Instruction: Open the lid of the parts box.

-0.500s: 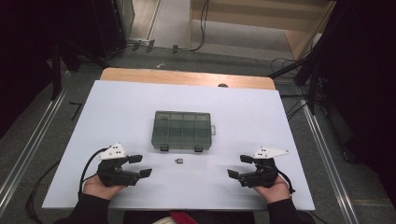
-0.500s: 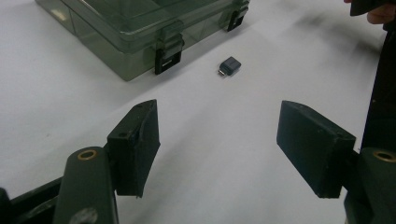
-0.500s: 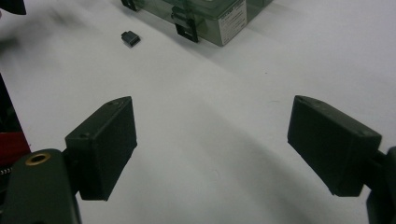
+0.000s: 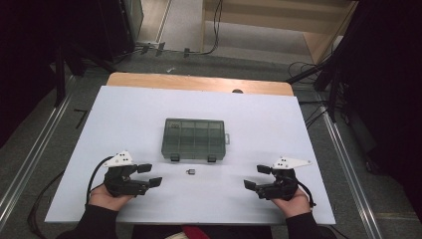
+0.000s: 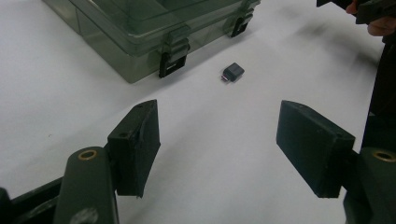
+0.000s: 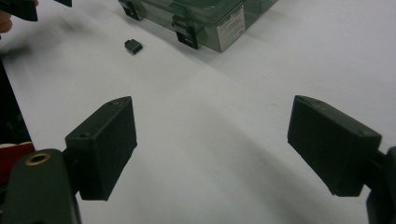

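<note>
Left gripper (image 4: 149, 175) at lower left of the high view, jaws wide apart, nothing between them. Right gripper (image 4: 258, 177) at lower right, jaws likewise spread wide and empty. Both rest low over the white table top (image 4: 129, 114), each held in a hand (image 4: 107, 195) that enters from the bottom edge.

Surroundings: translucent grey-green plastic compartment box (image 4: 194, 138) at frame centre, lid closed, two dark latches on its near edge, a label on one side wall (image 6: 231, 23). A bare wooden strip (image 4: 199, 82) runs along the table's far edge. Nothing lies between either gripper and the small part.

Small dark block-shaped part (image 4: 190, 172): lies flat on the table just below the box's near edge, between the two grippers, apart from both. Black body, short purplish tip at one end (image 5: 225, 78).
</note>
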`<action>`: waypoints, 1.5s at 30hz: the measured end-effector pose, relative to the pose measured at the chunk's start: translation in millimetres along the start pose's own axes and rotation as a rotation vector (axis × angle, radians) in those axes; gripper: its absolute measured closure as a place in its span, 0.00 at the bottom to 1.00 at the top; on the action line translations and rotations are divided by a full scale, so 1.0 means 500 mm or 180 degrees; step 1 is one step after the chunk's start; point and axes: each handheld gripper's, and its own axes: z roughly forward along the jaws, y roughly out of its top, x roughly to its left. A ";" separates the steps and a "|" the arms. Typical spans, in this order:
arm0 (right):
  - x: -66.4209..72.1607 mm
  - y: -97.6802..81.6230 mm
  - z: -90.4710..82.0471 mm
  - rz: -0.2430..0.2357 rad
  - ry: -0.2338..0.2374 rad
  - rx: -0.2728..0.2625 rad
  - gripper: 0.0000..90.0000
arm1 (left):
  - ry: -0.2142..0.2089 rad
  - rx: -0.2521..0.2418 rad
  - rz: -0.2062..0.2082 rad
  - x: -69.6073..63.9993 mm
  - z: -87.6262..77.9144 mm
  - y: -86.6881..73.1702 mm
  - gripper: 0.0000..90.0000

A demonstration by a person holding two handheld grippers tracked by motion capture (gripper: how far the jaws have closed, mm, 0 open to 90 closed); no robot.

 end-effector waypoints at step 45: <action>0.000 0.019 0.002 0.0018 -0.0155 -0.0058 0.16 | -0.0047 0.0000 0.0092 -0.001 0.018 0.009 0.34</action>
